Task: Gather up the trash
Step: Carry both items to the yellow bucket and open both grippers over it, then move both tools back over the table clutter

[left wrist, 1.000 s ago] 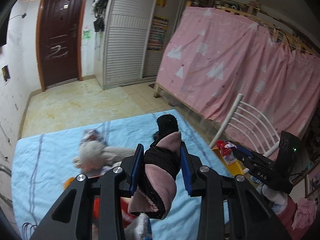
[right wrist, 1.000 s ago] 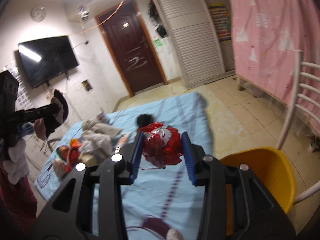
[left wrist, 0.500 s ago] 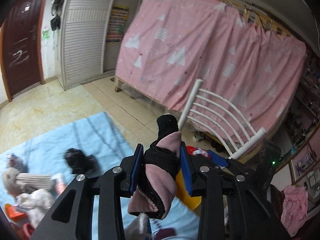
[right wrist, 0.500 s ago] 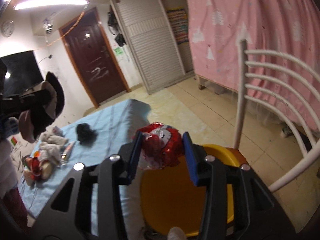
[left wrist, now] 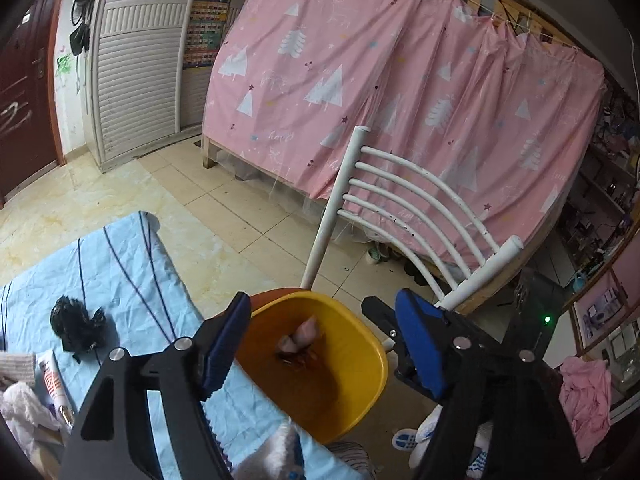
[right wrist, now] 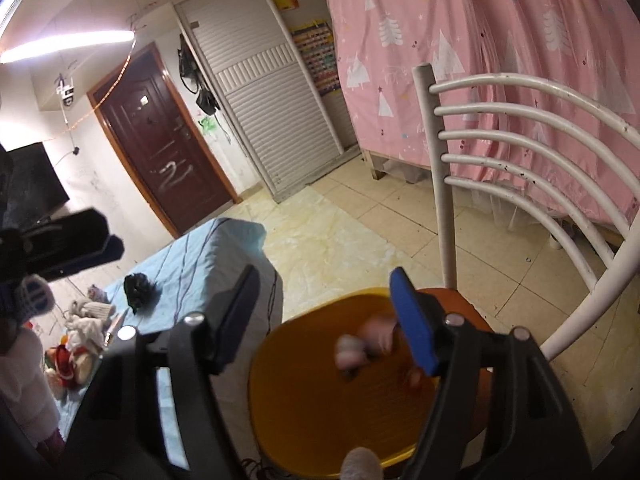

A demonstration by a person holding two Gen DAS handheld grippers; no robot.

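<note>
A pale blue striped cloth covers the surface (left wrist: 132, 280). On it lie a crumpled black bag (left wrist: 76, 328), a tube (left wrist: 54, 384) and white rags (left wrist: 20, 404). Beside it, a yellow basin (left wrist: 360, 380) sits on the white chair (left wrist: 404, 216).

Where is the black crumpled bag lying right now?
In the left wrist view the black crumpled bag lies at lower left on the blue cloth, near its edge, left of the yellow basin.

white chair (left wrist: 404, 216), pink curtain (left wrist: 400, 88), brown door (right wrist: 160, 136)
</note>
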